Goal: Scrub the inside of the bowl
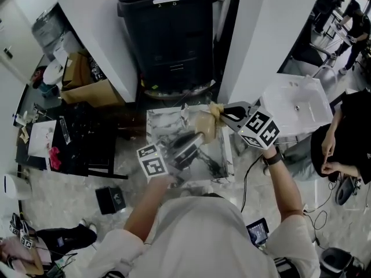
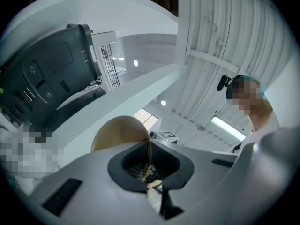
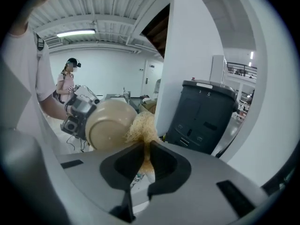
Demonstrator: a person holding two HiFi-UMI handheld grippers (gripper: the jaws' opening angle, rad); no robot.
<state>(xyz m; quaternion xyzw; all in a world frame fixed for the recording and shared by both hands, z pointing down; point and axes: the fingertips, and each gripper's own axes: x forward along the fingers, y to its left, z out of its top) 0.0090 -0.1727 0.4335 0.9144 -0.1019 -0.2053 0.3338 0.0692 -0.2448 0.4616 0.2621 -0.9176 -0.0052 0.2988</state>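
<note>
As the left gripper (image 2: 150,170) clamps the rim of the bowl (image 3: 108,124), holding it on its side above the table (image 1: 223,167), base toward the right gripper (image 3: 143,156), that gripper pinches a scrubber (image 3: 143,128) beside it.

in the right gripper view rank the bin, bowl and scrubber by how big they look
1. bin, largest even though it stands farther back
2. bowl
3. scrubber, a bit smaller than the bowl
</note>
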